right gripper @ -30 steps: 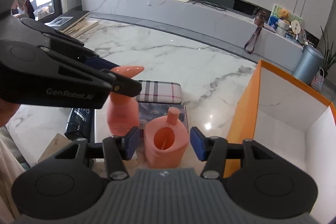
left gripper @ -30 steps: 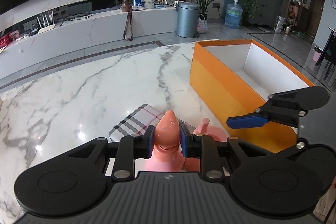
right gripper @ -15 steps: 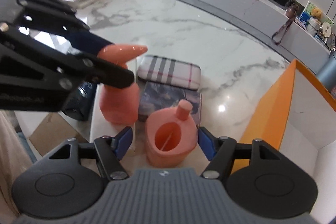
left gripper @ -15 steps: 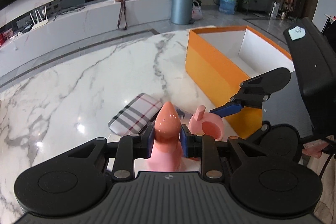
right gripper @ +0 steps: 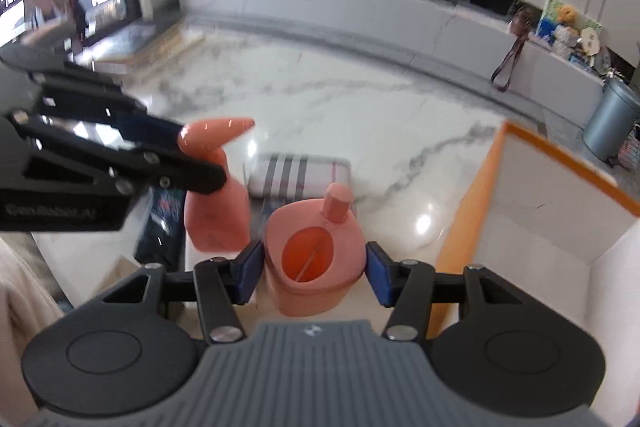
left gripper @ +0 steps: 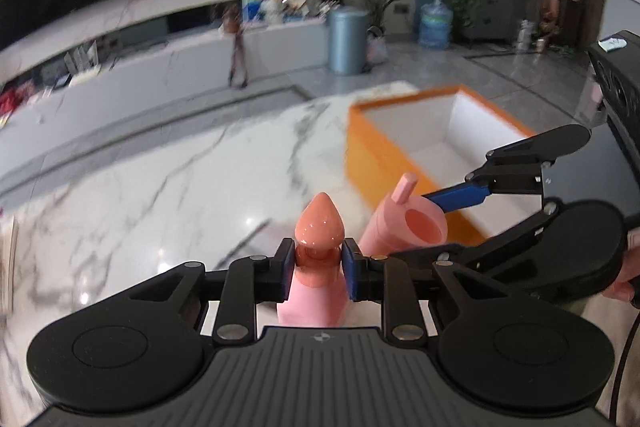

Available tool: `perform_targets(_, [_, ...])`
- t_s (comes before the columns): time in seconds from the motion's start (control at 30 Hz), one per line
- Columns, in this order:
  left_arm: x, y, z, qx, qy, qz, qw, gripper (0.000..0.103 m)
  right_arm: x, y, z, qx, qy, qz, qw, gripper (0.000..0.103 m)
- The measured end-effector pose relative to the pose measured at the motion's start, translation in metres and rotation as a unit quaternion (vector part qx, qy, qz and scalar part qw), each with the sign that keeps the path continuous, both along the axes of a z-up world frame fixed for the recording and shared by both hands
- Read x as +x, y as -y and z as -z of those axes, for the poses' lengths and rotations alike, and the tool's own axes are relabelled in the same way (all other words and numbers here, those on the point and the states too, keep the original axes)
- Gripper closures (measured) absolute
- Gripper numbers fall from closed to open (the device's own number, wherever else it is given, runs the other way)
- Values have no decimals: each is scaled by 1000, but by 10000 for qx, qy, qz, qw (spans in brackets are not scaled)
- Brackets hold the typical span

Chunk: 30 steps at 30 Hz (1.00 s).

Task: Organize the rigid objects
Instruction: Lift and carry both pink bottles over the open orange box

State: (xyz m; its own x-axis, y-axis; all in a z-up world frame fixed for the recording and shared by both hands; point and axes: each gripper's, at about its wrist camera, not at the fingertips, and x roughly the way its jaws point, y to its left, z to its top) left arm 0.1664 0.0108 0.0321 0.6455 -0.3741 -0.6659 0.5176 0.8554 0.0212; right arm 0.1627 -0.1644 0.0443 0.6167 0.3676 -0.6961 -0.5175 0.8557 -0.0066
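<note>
- While the room behind blurs, the left gripper [left gripper: 316, 269] has its blue pads clamped tight on the neck of a pink bottle with a pointed cap [left gripper: 318, 227], and the bottle is clear of the marble table [left gripper: 160, 195].
- From the right wrist view that same pointed-cap bottle [right gripper: 216, 187] hangs upright under the left gripper's black fingers [right gripper: 120, 167], up and to the left.
- The right gripper [right gripper: 314, 273] has its jaws about half open, pads pressed against both sides of a pink jug-shaped container [right gripper: 316, 251] with a short spout and an oval hollow in its face.
- The jug-shaped container [left gripper: 404, 223] sits just right of the bottle, near the orange box's near wall.
- The orange box [left gripper: 384, 155], white inside, stands open on the table to the right.
- A plaid case [right gripper: 298, 175] lies flat on the marble beyond the two pink pieces.
- A dark packet [right gripper: 164, 223] lies at the left, partly hidden behind the bottle.
</note>
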Motion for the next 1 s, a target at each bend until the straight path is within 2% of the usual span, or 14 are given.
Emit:
perform_targets(0.13, [7,32,-25,-1,270,486,9985,75,-5,39,-36,436,253,363,9981,47])
perform_targets(0.23, [22,61,-34,-88,297,874,9957,75,-1,73,-55,583,392,744,9947,47])
perform_targets(0.33, [47,93,-37,-230,148,1097,9936,75,8,102,-58,424,436,1019,9929,47])
perform_targets(0.43, [77,124,-30,-302,-21,1140,9930,75,29,125,-45,260,245,1194,9922,47])
perform_targets(0.6, [123,163,-4,-244,-354,814,9958,75,68,152,-15,157,-147,1317,9911,47])
perform_targets(0.73, [148,179,21,158,-618,233,9977,75,98,163,7,177,-363,1470,9883,47])
perform_targets(0.93, [171,189,45,510,-1118,-626,9904,75,128,168,31,215,-567,1607,9851,47])
perform_targets(1.0, [175,191,47,580,-1143,-763,9888,75,134,167,38,228,-625,1579,9852,47])
